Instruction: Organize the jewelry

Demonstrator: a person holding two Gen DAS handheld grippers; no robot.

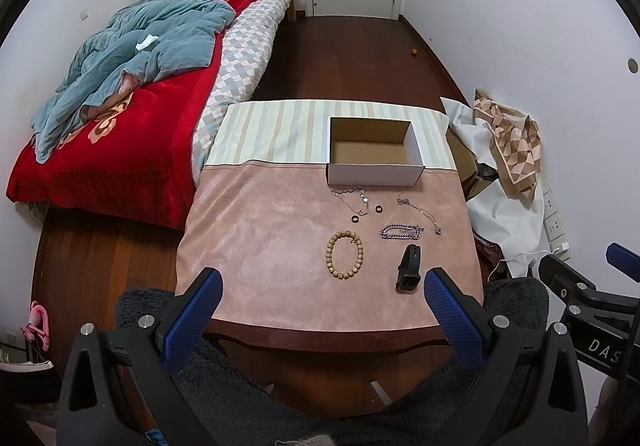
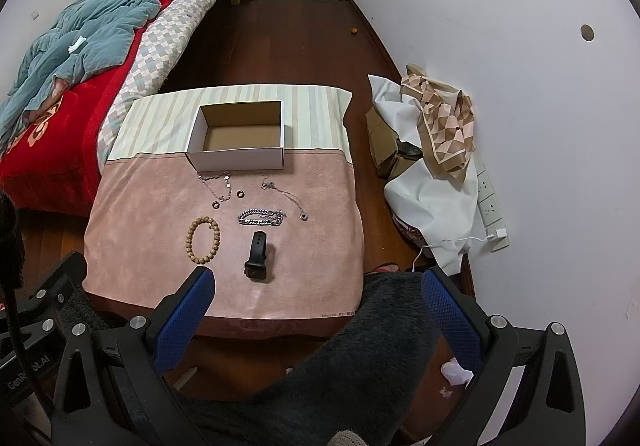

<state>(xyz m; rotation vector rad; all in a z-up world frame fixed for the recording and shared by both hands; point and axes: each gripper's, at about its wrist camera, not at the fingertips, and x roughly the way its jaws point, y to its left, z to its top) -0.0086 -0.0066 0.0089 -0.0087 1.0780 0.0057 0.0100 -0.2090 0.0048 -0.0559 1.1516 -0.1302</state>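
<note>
An open white cardboard box [image 1: 376, 168] [image 2: 238, 159] stands empty on the cloth-covered table [image 1: 260, 246] [image 2: 152, 214]. In front of it lie a wooden bead bracelet [image 1: 345, 255] [image 2: 204, 241], a black smartwatch [image 1: 409, 267] [image 2: 258, 255], a silver chain bracelet [image 1: 401, 232] [image 2: 261, 217], two thin necklaces [image 1: 352, 198] [image 2: 286, 196] and two small dark rings [image 1: 378, 209] [image 2: 240, 194]. My left gripper [image 1: 322, 286] is open and empty above the table's near edge. My right gripper [image 2: 318, 288] is open and empty, near the front right corner.
A bed with a red blanket and teal quilt [image 1: 132, 86] [image 2: 68, 46] lies to the left. Bags, white sheets and a patterned scarf [image 1: 508, 142] [image 2: 440, 126] are piled against the right wall by a power strip [image 2: 490, 202]. A dark fuzzy cloth [image 2: 360, 366] is below the grippers.
</note>
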